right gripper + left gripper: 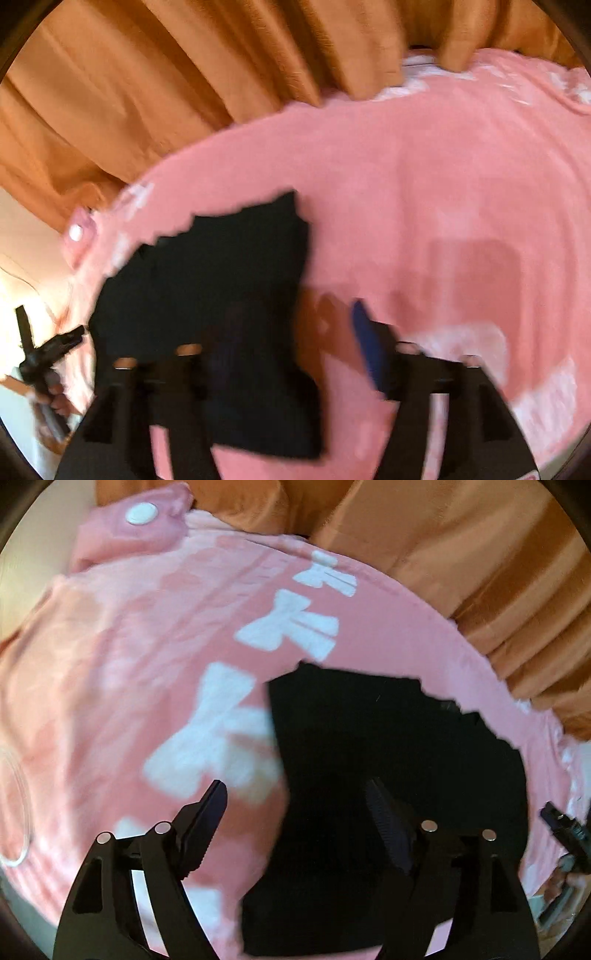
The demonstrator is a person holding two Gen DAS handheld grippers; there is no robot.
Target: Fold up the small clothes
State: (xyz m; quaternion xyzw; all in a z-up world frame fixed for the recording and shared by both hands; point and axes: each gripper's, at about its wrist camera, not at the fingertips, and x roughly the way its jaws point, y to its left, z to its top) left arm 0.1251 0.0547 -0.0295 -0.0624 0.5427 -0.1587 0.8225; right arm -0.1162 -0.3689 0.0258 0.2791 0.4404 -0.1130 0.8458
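Orange pleated curtains (155, 74) hang behind a bed covered by a pink fleece blanket (110, 657) printed with white bow shapes (291, 624); a matching pink pillow with a round white patch (140, 514) lies at its far corner. A small black garment (369, 746), folded into a rough rectangle with jagged edges, lies flat on the blanket near the bed's front edge. The left gripper (295, 794) hovers above the garment's left edge with its 2 fingers spread wide, gripping nothing. The right gripper (288, 325) hangs above the garment's right side, blurred, jaws likewise apart and empty. In the right wrist view a hand (55, 398) holds the left gripper's handle at the far left.
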